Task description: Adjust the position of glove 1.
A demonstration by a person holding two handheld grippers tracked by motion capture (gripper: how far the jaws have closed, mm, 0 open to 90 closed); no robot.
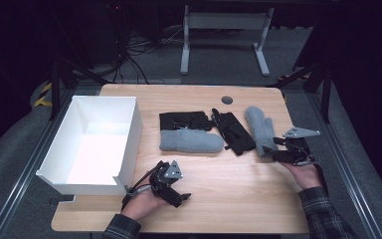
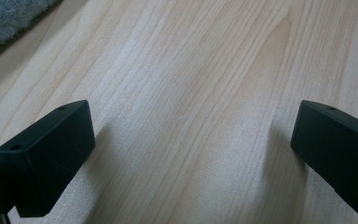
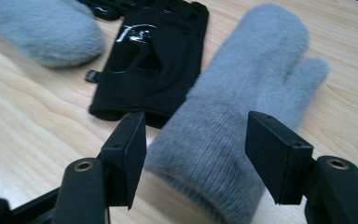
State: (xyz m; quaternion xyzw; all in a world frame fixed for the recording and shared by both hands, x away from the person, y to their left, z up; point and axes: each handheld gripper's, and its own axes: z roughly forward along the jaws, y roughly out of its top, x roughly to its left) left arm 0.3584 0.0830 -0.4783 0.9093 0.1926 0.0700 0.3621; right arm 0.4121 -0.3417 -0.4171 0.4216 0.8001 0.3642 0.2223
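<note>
While left claw [image 2: 193, 140] rests wide over bare table [image 2: 205, 70], right claw [image 3: 196, 154] straddles grey mitten [image 3: 242, 107] cuff (seemingly unpinched).

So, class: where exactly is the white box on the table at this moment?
In the high view the white box sits at the table's left edge, left of the nearer grey mitten, just beyond the left gripper.

overhead looks down; gripper views close (both on the table [image 1: 238, 169]).

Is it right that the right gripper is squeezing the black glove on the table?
Not quite. The right gripper is at the grey mitten, its cuff between the open jaws, not squeezed. The black glove lies beside it. The right gripper view shows this.
</note>
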